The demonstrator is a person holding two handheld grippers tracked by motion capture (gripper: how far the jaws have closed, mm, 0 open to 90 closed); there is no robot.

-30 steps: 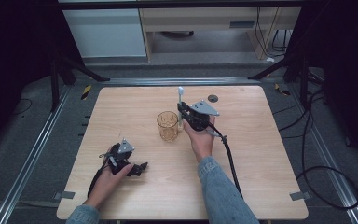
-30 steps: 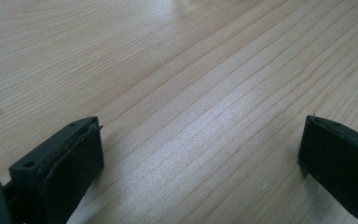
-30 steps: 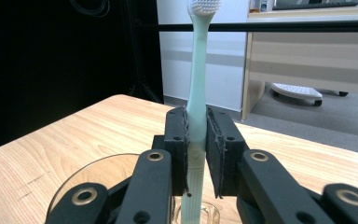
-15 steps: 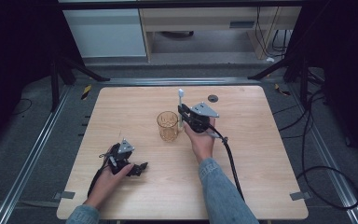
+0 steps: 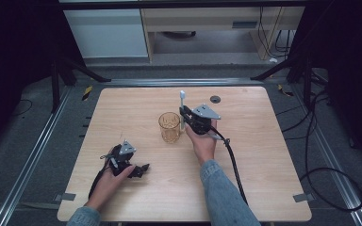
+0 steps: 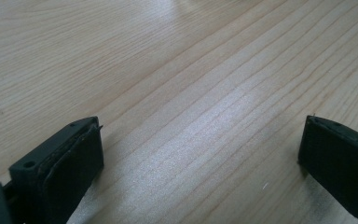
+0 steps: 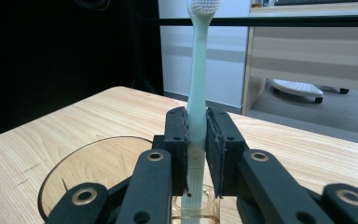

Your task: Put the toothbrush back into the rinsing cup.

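Note:
A pale green toothbrush (image 7: 197,74) stands upright with its bristle head at the top, and my right gripper (image 7: 196,119) is shut on its handle. In the high view the toothbrush (image 5: 182,101) rises beside the right rim of an amber glass cup (image 5: 169,127), where my right gripper (image 5: 187,117) holds it. The cup's rim (image 7: 65,168) lies just below the jaws in the right gripper view. Low on the table's front left my left gripper (image 5: 141,168) rests, and in its own view the left gripper (image 6: 200,149) is open over bare wood.
A small dark round object (image 5: 215,99) lies on the wooden table (image 5: 264,155) behind my right gripper. A black cable (image 5: 233,165) trails from that gripper toward the front edge. White and wooden cabinets (image 5: 108,28) stand beyond the table.
My right gripper with the toothbrush has shifted slightly toward the cup. The left gripper has stayed in place.

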